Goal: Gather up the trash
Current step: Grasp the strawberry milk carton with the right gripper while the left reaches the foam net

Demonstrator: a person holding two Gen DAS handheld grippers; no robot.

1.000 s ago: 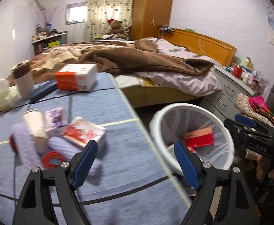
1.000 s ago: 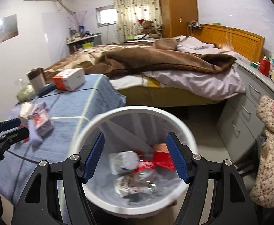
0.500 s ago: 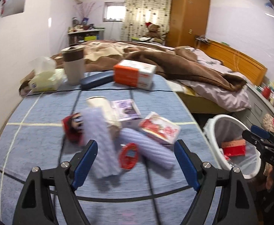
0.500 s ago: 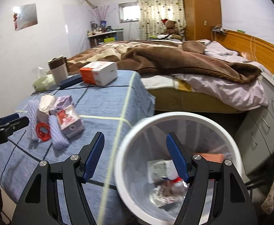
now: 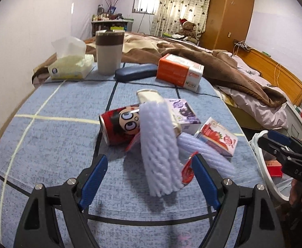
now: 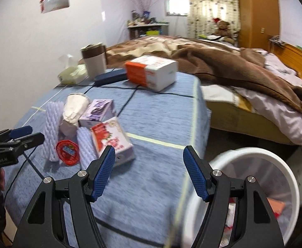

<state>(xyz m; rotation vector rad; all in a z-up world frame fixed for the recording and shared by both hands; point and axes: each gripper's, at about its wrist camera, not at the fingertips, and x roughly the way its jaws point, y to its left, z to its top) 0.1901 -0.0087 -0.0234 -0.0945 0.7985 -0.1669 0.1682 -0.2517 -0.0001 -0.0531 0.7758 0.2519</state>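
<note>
I've swung both tongs away from the white bin (image 6: 252, 188) toward the surface (image 5: 47, 144): my left tongs (image 5: 148, 177) now frame the foam net sleeve (image 5: 159, 148), my right tongs (image 6: 148, 173) face the strawberry carton (image 6: 111, 140), bin pushed right.

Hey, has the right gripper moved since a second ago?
Yes. The right gripper swung from above the white bin toward the table's trash pile; the bin now sits lower right in its view.
</note>
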